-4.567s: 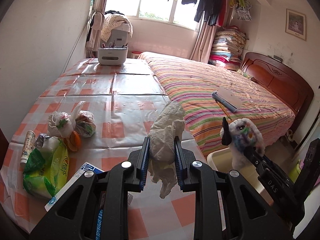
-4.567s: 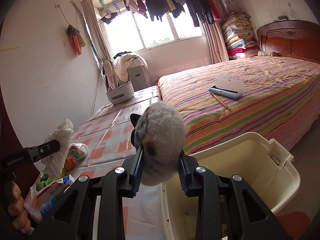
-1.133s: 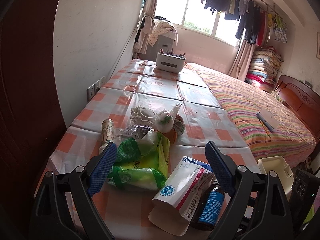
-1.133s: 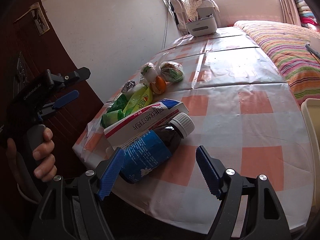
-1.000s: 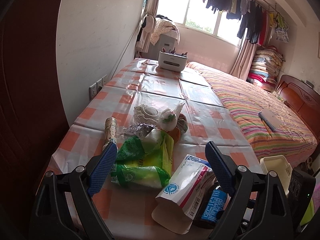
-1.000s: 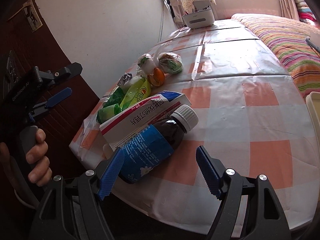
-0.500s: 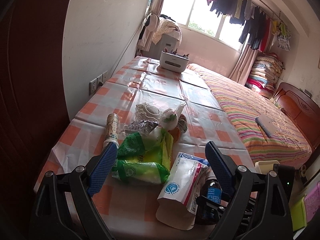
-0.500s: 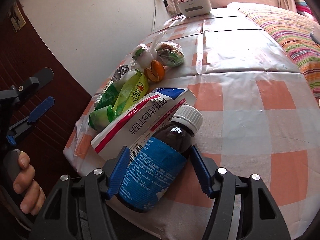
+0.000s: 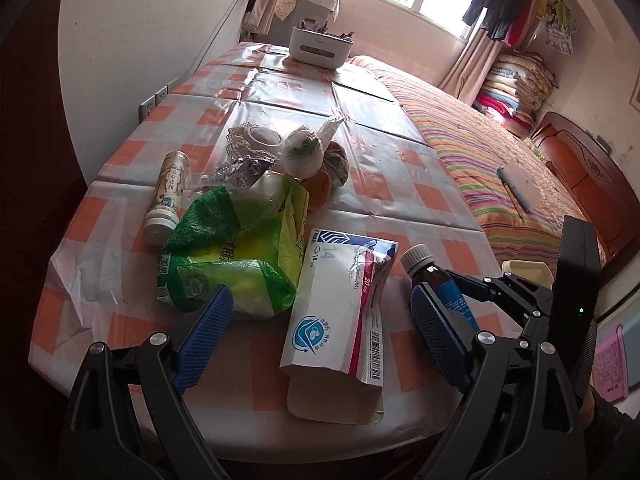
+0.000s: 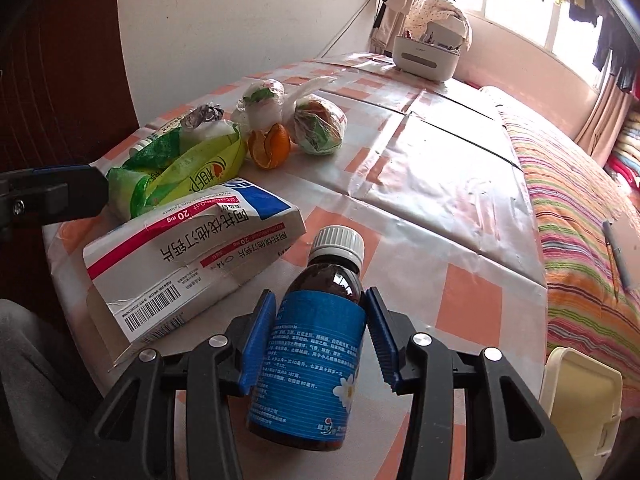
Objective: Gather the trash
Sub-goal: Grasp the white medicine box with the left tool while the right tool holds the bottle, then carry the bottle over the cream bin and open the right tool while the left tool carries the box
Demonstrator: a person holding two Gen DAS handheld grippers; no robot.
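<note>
A brown medicine bottle with a blue label and white cap lies at the near edge of the checked table. My right gripper has its jaws closing on the bottle, the blue pads against the label on both sides. Beside it lies a crumpled white medicine box, then a green plastic bag and an orange peel. My left gripper hangs open and wide over the medicine box and green bag, holding nothing. The bottle shows at its right pad.
Two knotted bags of scraps and a foil wrapper lie behind the peel. A small cylindrical tube lies at the left. A cream bin stands off the table's right corner. A white organiser sits at the far end; a striped bed is to the right.
The right gripper's jaws came in from wide apart to either side of the bottle, and its view rolled. The left gripper tipped downward and came nearer the table.
</note>
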